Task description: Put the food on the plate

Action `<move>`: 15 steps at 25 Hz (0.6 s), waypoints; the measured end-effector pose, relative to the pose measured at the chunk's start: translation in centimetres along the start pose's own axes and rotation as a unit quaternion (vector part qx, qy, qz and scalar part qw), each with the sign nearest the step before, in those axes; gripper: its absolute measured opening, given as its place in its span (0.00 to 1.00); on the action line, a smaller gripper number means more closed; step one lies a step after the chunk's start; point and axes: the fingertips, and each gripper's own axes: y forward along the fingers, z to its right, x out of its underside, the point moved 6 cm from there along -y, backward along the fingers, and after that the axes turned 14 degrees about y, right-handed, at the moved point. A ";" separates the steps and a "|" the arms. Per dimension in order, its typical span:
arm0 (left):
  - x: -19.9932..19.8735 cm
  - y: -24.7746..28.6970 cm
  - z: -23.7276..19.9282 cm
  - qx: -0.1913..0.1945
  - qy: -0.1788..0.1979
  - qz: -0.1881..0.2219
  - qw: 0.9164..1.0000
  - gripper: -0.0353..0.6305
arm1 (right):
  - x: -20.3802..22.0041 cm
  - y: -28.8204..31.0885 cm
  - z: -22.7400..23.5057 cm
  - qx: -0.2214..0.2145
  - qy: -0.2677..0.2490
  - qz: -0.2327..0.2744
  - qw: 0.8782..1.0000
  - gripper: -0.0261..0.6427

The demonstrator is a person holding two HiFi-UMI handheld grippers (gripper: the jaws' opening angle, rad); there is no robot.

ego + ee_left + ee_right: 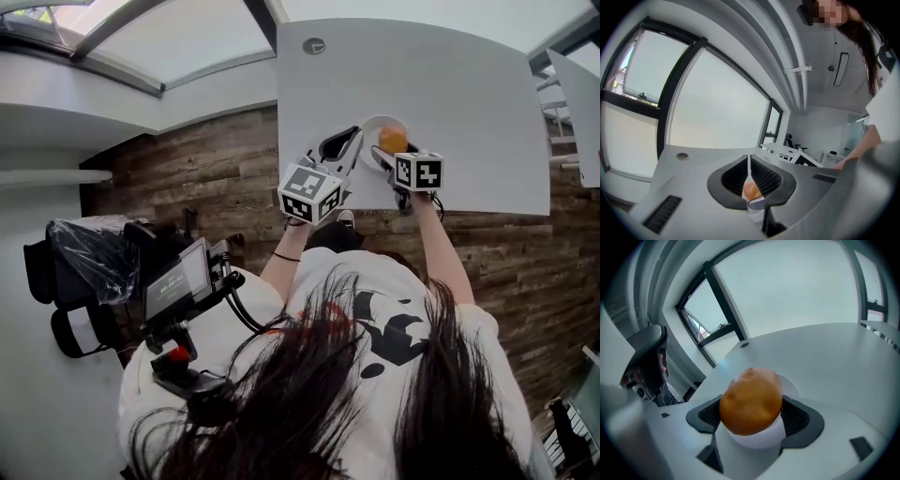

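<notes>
A round orange-brown piece of food (392,140) (750,399) sits over the white plate (374,123) (790,381) near the front edge of the white table (469,94). My right gripper (389,157) (750,414) reaches in from the near side. Its black pads press on both sides of the food, so it is shut on it. My left gripper (351,141) (749,161) lies just left of the plate with its pads together and only a thin slit between them. Through that slit the left gripper view shows the food (751,191).
A round grommet (314,45) (683,156) (744,345) is set into the table's far left part. The table's front edge runs just behind both grippers, with wooden floor (216,169) below. A second white table (581,112) stands at the right. Windows lie beyond.
</notes>
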 end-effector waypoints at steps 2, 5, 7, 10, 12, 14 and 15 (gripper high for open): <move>0.1 0.0 0.0 0.000 0.000 -0.001 1.000 0.06 | 0.2 0.6 0.3 0.008 -0.006 -0.008 1.000 0.61; 0.1 0.0 0.0 0.001 -0.001 -0.001 1.000 0.06 | 0.4 1.1 0.4 0.013 -0.014 -0.015 1.000 0.61; 0.1 0.0 -0.1 -0.001 -0.003 0.000 1.000 0.06 | 0.5 1.3 0.4 0.017 -0.018 -0.019 1.000 0.61; 0.1 0.1 -0.1 -0.001 -0.004 0.001 1.000 0.06 | 0.5 1.4 0.5 0.023 -0.022 -0.020 0.999 0.61; 0.1 0.1 0.0 0.001 -0.005 0.002 1.000 0.06 | 0.7 1.5 0.7 0.024 -0.024 -0.021 0.999 0.61; 0.1 0.1 0.1 0.001 -0.006 0.002 1.000 0.06 | 0.9 1.7 0.8 0.021 -0.024 -0.021 0.999 0.61; 0.1 0.1 0.0 0.000 -0.006 0.002 1.000 0.06 | 0.9 1.7 0.8 0.019 -0.023 -0.020 0.999 0.61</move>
